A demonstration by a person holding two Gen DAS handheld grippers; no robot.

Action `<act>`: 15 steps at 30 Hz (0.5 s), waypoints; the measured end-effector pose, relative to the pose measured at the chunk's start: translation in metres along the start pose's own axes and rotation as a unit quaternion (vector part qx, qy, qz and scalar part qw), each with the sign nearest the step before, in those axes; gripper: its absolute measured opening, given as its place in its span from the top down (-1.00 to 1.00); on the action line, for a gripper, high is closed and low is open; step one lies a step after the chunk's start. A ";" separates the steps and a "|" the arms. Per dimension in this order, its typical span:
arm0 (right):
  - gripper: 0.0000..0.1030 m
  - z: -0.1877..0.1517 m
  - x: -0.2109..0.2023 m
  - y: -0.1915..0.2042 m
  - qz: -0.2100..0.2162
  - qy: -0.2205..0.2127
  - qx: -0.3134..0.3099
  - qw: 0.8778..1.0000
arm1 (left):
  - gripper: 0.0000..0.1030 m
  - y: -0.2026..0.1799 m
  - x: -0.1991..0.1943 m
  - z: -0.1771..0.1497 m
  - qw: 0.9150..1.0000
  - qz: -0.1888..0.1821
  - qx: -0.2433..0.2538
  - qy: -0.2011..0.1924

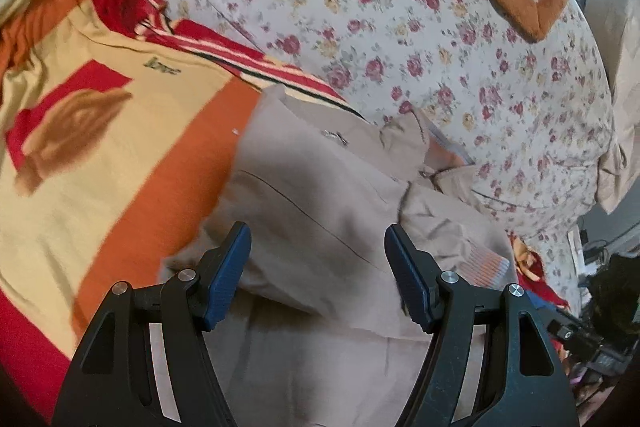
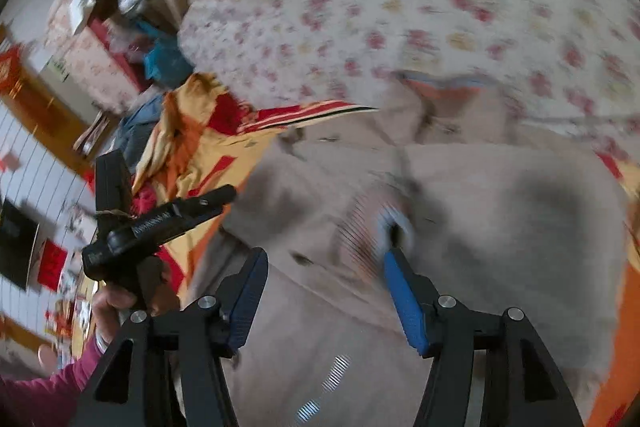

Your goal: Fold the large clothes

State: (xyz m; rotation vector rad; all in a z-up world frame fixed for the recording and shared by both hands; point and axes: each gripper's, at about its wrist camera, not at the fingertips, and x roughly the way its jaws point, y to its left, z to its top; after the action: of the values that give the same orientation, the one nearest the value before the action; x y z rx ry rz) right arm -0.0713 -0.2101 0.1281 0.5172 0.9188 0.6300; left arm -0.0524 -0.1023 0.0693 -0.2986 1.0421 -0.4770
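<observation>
Fingers: both sets were spread apart with nothing pinched. Left gripper [image 1: 318,267] hung over the beige garment [image 1: 320,187], right gripper [image 2: 326,291] too, blue ribbed pads facing each other across bare cloth.

Where the thing was: garment lay on the bed, partly on the orange-red-yellow blanket [image 1: 100,147] and partly against the floral quilt [image 1: 400,27], already bunched into a rough fold.

Key relation: from the left fingers the cloth ran off toward 12 to 1 o'clock, collar end [image 1: 404,131] up there, so I'd guess the long axis went roughly 6 to 12. From the right fingers the ribbed cuff [image 2: 372,227] sat just past the 1 o'clock pad, maybe touching it, too blurry to call.

Nearer hand: right one looked closer to that cuff, so my bet is it takes the sleeve.

Left hand: seen in the right view at 9 o'clock, hand [image 2: 116,303] on the handle, pink sleeve.

Materials: garment looked like thick soft cotton-ish fabric, matte, floppy, with a seam line, a small metal snap [image 1: 334,135], knit cuffs with orange lining.

Blanket: fuzzy, blocky print.

Quilt: puffy, small roses.
</observation>
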 end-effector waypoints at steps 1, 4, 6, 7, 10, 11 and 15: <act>-0.14 -0.005 -0.007 -0.009 -0.008 -0.002 0.008 1.000 | -0.35 -0.004 0.002 -0.002 1.000 -0.002 0.004 0.002; -0.14 -0.014 -0.011 -0.025 -0.016 -0.005 0.032 0.999 | -0.35 -0.012 0.004 -0.007 1.000 0.009 0.019 0.000; -0.14 -0.013 -0.005 -0.028 -0.011 0.000 0.048 0.999 | -0.35 -0.013 0.003 -0.007 1.000 0.014 0.020 -0.002; -0.14 -0.011 0.000 -0.026 -0.003 0.003 0.050 0.999 | -0.35 -0.011 0.002 -0.006 1.000 0.014 0.018 -0.003; -0.14 -0.001 0.035 -0.017 0.021 0.018 0.057 0.998 | -0.35 -0.004 -0.007 0.002 0.999 0.023 0.015 -0.023; -0.14 0.004 0.049 -0.013 0.030 0.026 0.064 0.997 | -0.35 0.000 -0.013 0.006 0.999 0.031 0.012 -0.034; -0.14 0.029 0.072 0.032 0.107 0.009 0.057 0.993 | -0.35 0.025 -0.042 0.023 0.995 0.040 -0.025 -0.089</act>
State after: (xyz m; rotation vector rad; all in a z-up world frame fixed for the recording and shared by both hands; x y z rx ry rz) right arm -0.0229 -0.1419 0.1229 0.7191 0.9272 0.7803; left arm -0.0439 -0.0593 0.1009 -0.3352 0.8904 -0.3461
